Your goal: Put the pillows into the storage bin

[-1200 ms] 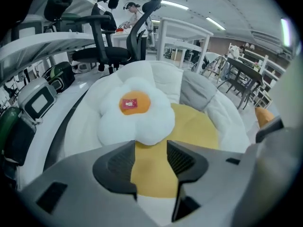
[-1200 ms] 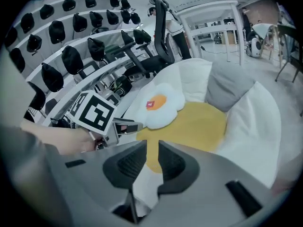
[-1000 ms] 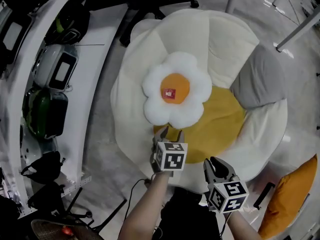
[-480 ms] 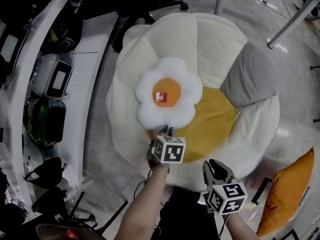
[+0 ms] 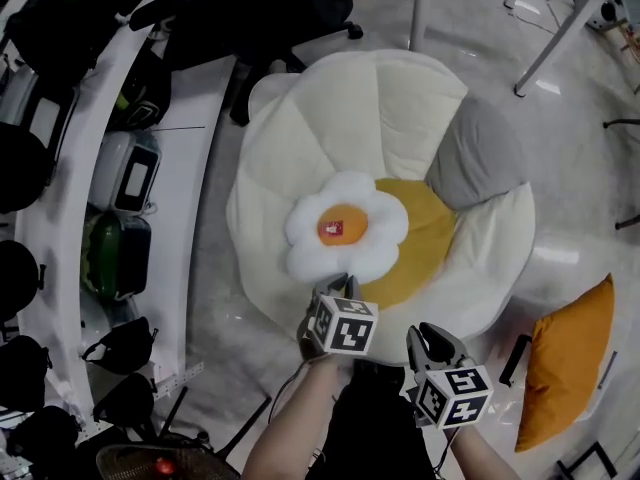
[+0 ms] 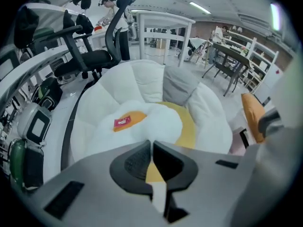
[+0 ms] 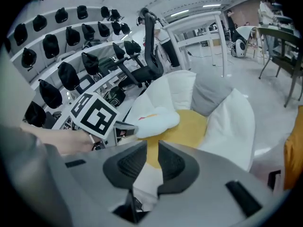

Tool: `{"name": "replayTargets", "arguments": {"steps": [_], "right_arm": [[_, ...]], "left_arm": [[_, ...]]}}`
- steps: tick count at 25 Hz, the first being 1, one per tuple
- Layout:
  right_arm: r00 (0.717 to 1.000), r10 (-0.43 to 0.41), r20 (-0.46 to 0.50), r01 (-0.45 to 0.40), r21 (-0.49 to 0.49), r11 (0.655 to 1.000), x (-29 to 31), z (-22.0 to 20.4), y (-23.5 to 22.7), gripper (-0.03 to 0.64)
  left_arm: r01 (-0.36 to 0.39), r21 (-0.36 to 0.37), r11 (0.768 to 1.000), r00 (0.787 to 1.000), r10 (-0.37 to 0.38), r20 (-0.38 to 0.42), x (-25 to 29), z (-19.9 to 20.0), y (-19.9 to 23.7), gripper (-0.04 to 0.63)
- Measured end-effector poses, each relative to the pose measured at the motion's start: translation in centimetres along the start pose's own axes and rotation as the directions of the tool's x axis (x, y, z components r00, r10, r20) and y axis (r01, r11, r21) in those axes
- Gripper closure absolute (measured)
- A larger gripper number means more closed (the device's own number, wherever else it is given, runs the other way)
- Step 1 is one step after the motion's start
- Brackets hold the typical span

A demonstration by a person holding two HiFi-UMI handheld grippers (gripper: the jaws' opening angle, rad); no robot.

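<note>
Left of the big flower-shaped floor cushion point(image 5: 385, 98), a curved white shelf point(image 5: 60, 238) is carrying dark cases, out of play. On the cushion's left half, the small flower pillow point(image 5: 345, 230) (white petals, orange middle, red tag) is lying partly over the yellow centre.

The left gripper point(image 5: 340, 284) is reaching in from the cushion's near edge. Its tongs have just been closing and are pressing together on the pillow's near petal, with a thin fold of plush between them. That is probably because the rim is the only part slim enough to pinch.

Just right of it, over the same near edge, the right gripper point(image 5: 428, 334) is hovering with its tongs slightly spread and nothing between them, likely waiting to steady the floppy pillow.

On the cushion's upper right, a gray pillow point(image 5: 478, 153) is leaning against the petals. Beyond the cushion's right edge, an orange pillow point(image 5: 568, 363) is lying on the floor. No storage bin is showing in any view.
</note>
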State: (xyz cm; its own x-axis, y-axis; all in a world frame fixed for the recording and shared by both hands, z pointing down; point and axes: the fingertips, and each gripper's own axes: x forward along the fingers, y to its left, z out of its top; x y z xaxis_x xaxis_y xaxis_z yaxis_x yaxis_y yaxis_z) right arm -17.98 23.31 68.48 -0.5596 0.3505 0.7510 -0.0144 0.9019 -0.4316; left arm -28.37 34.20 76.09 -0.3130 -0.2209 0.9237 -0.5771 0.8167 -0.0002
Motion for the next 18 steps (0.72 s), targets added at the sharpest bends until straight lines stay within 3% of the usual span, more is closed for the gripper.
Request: {"name": "replayTargets", "arguments": {"steps": [9,18], "right_arm": [[0.998,-0.059,0.006,0.058,0.061,0.996,-7.9,0.9,1.7,0.545],[0.988,-0.148,0.045,0.137,0.186,0.973,-14.4,1.3,1.7,0.545]], "left_arm": [[0.044,0.036,0.998,0.999,-0.042,-0.032,-8.9,1.4,-2.0,0.575],[0.113,0.120,0.986,0.994,-0.112,-0.016,-14.8,5.7,-5.1,0.575]]}}
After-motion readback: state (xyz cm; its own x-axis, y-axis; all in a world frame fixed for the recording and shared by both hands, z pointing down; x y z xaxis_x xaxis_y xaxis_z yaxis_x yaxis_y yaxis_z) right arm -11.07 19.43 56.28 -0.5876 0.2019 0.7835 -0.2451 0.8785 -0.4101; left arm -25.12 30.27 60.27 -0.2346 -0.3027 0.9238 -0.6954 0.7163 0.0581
